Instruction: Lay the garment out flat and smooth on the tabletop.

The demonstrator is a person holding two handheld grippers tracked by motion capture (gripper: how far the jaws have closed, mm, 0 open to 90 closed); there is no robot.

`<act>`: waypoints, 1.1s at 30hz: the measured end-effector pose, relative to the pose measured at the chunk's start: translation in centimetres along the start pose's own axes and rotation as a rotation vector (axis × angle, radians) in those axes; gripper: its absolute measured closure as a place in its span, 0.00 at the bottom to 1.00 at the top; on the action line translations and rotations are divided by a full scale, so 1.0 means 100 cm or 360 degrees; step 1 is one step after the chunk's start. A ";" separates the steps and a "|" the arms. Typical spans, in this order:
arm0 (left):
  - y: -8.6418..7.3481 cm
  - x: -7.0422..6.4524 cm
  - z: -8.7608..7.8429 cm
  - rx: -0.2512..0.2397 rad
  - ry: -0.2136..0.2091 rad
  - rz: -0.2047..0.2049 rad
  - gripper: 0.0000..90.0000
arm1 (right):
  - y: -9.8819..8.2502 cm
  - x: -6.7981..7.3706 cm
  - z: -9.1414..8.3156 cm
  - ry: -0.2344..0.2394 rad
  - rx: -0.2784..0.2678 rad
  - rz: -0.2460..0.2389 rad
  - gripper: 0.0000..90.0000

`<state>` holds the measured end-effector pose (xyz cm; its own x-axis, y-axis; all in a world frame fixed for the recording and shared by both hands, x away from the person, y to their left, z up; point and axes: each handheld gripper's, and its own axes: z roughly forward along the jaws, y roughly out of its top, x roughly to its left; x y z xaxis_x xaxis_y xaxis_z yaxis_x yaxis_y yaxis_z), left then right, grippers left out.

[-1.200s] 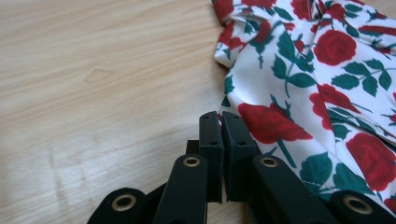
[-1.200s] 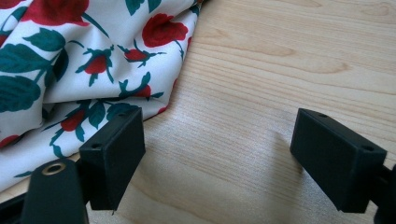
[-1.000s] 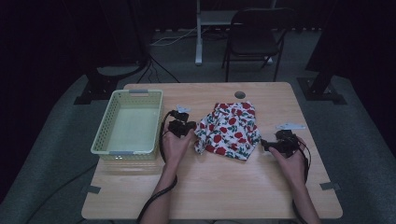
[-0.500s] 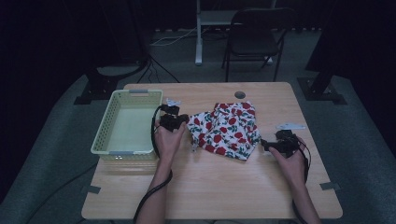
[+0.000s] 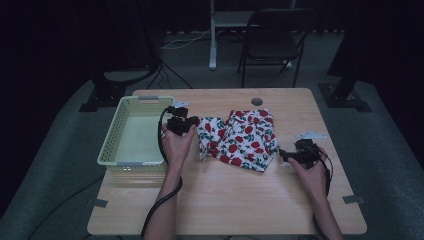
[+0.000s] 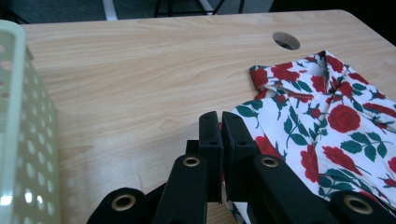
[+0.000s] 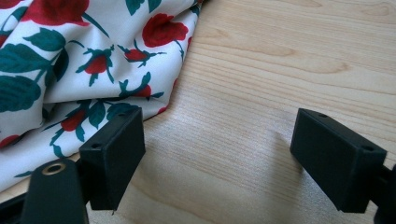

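Left gripper (image 5: 186, 121), clamped on the floral cloth's (image 5: 240, 140) edge, has lifted toward the basket (image 5: 116, 145); right gripper (image 5: 289, 156) gapes beside it; transfer barely begun.

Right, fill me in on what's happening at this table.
A person works a gripper in each hand over a rose-print cloth lying rumpled on the wooden table. The left gripper is shut on the cloth's left edge, next to the pale green basket. The right gripper sits by the cloth's right corner with its jaws wide apart, holding nothing. The basket looks empty.
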<state>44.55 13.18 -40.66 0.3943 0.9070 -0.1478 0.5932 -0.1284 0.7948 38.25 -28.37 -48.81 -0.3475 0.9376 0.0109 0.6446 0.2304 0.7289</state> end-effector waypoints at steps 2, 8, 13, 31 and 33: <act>0.001 0.001 -0.001 -0.0005 0.0007 -0.0007 0.99 | 0.000 0.000 0.000 0.0000 0.0000 0.0000 0.19; 0.003 0.004 -0.005 -0.0024 0.0033 -0.0018 0.99 | 0.000 0.000 0.000 0.0000 -0.0002 -0.0004 0.19; 0.004 0.004 -0.006 -0.0025 0.0044 -0.0016 0.99 | 0.000 0.000 0.000 0.0000 -0.0002 -0.0004 0.19; 0.004 0.002 -0.009 -0.0040 0.0100 -0.0009 0.97 | 0.000 0.000 0.000 0.0002 -0.0003 -0.0006 0.19; 0.004 0.002 -0.010 -0.0045 0.0091 -0.0003 0.94 | 0.000 0.000 0.000 0.0001 -0.0002 -0.0006 0.19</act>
<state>44.15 13.66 -39.81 0.3519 0.9288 -0.1160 0.5737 -0.1161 0.8108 38.27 -28.39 -48.82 -0.3507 0.9365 0.0087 0.6422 0.2337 0.7300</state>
